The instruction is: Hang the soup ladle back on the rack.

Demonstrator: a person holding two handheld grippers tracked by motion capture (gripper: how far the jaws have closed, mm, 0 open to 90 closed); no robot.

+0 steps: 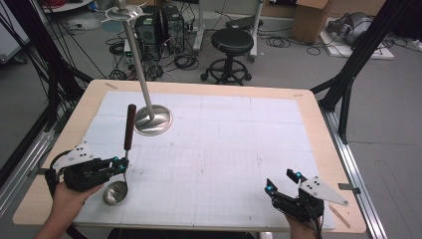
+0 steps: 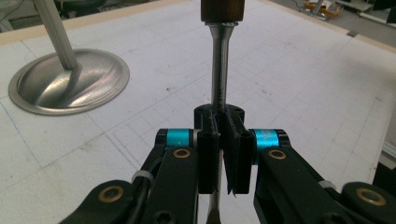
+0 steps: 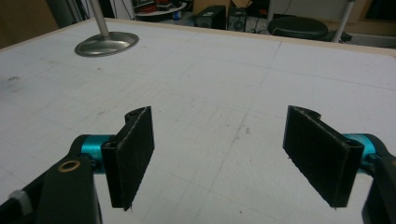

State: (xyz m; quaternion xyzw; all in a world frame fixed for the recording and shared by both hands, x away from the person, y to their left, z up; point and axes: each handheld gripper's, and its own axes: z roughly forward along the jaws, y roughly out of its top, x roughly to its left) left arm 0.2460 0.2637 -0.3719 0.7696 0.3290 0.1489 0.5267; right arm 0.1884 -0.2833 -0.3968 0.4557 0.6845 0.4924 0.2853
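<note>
Left hand-held gripper (image 1: 121, 163) was clenched on the metal shaft of the ladle (image 1: 126, 149), near-left on the table (image 1: 209, 89); its bowl (image 1: 115, 193) held nothing. Right hand-held gripper (image 1: 282, 182) sat released, near-right. Step: carrying. Next, I judged, a hook on the stand (image 1: 149, 113), far-left.

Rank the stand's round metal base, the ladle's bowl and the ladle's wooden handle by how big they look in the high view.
1. Round metal base, clearly largest.
2 and 3. Ladle's bowl and wooden handle: unsure; the handle is longer but thin, the bowl wider and nearer the camera.
</note>
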